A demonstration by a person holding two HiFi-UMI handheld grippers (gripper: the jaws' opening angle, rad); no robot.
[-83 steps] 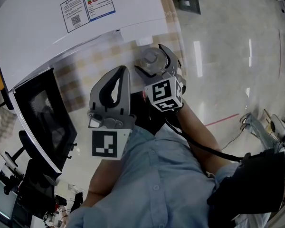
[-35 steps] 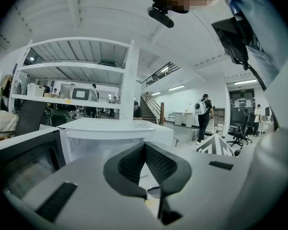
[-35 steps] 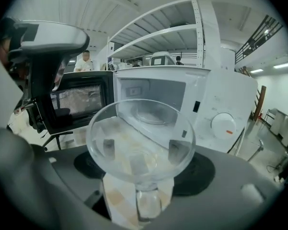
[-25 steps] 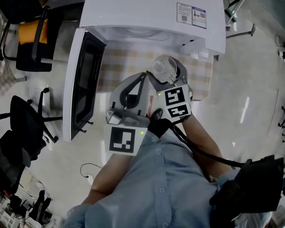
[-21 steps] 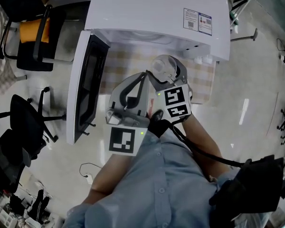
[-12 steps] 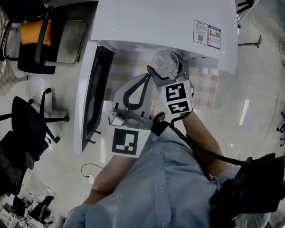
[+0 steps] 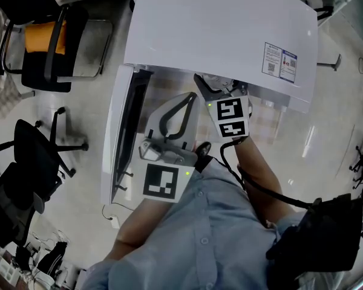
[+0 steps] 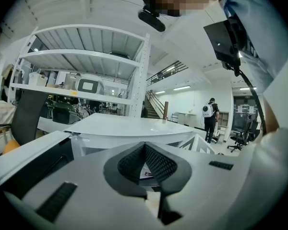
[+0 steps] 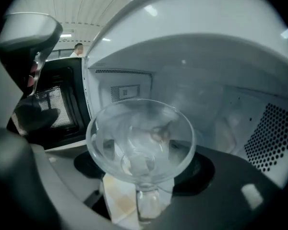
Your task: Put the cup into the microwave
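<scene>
Insertion seems in hand: the right gripper [image 9: 140, 188], fingers wide, grips the clear stemmed glass cup [image 9: 141, 138] at the white microwave [image 7: 218, 23] mouth; the left gripper [image 8: 145, 150] fingers are closed, empty; next, likely ease the cup inward and set it upright.

A glossy pale floor [image 7: 345, 132] shows at the head view's right. Black office chairs [image 7: 31, 157] stand at its left edge. White shelving [image 8: 81, 56] rises in the left gripper view's upper left.

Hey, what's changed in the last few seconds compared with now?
The right gripper carried the cup forward, from in front of the microwave into its open mouth. The left gripper followed forward, shut and empty. Nothing was grasped or released; the door stays open.
</scene>
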